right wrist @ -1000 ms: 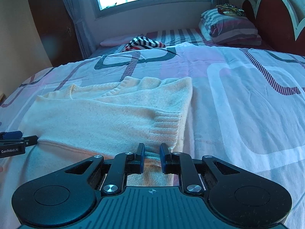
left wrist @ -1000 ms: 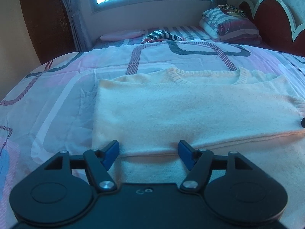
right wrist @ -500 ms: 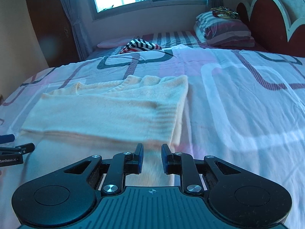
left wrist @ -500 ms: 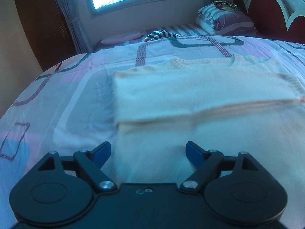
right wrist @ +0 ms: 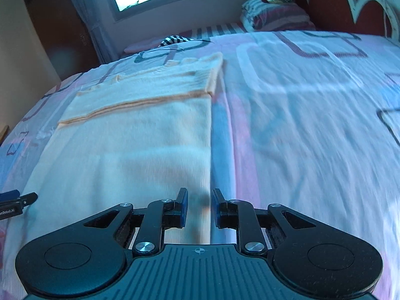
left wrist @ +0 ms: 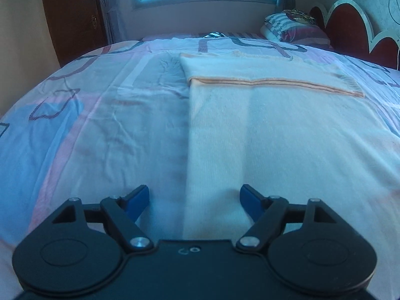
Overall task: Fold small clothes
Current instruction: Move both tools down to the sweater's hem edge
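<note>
A cream knitted sweater lies flat on the bed, its sleeves folded across the chest in a band at the far end. My left gripper hovers over the sweater's left edge near the hem. Its jaws stand wide and are closing, with nothing pressed between them. In the right wrist view the sweater stretches away to the left. My right gripper hangs over its right edge, open by a narrow gap and holding nothing. The left gripper's tip shows at the far left there.
The patterned bedsheet spreads wide to the right of the sweater. A striped garment lies at the far side of the bed. Pillows lean against a red headboard. A dark wooden door stands at the back left.
Both grippers have drawn back along the sweater toward its hem, so the folded sleeve band now lies farther off. The left jaws stand wider than a second ago.
</note>
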`<state>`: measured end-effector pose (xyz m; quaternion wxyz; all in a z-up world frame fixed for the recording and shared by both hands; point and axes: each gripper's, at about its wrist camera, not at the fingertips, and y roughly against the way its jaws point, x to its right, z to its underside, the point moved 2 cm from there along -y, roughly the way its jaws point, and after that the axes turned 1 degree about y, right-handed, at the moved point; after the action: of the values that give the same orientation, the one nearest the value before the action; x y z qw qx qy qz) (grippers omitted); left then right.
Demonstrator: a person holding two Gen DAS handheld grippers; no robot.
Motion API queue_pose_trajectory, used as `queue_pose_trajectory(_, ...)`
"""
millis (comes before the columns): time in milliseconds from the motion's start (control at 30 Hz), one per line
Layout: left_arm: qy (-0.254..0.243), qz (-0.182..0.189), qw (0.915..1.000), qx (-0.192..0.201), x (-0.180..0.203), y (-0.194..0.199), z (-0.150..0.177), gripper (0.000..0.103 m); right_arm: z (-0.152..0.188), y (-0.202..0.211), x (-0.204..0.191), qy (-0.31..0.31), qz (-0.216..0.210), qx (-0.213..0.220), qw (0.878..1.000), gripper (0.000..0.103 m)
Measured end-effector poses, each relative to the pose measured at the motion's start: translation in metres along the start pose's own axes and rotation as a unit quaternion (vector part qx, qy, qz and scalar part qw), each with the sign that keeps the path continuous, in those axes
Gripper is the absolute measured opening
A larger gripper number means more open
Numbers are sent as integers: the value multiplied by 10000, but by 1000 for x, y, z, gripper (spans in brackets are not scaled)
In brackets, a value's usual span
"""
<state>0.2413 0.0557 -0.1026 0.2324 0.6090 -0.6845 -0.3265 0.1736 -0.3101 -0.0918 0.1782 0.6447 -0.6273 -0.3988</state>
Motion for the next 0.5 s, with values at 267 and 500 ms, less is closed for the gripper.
queue_pose_trajectory(267,-98,136,9999,-39,4,37,36,71,39,42,7,-202,-40,1,9998,21)
queue_pose_trajectory(500,324,669,9969,-240,-16,71,70,60,69,66,16,-442,-398,-126,9981,57)
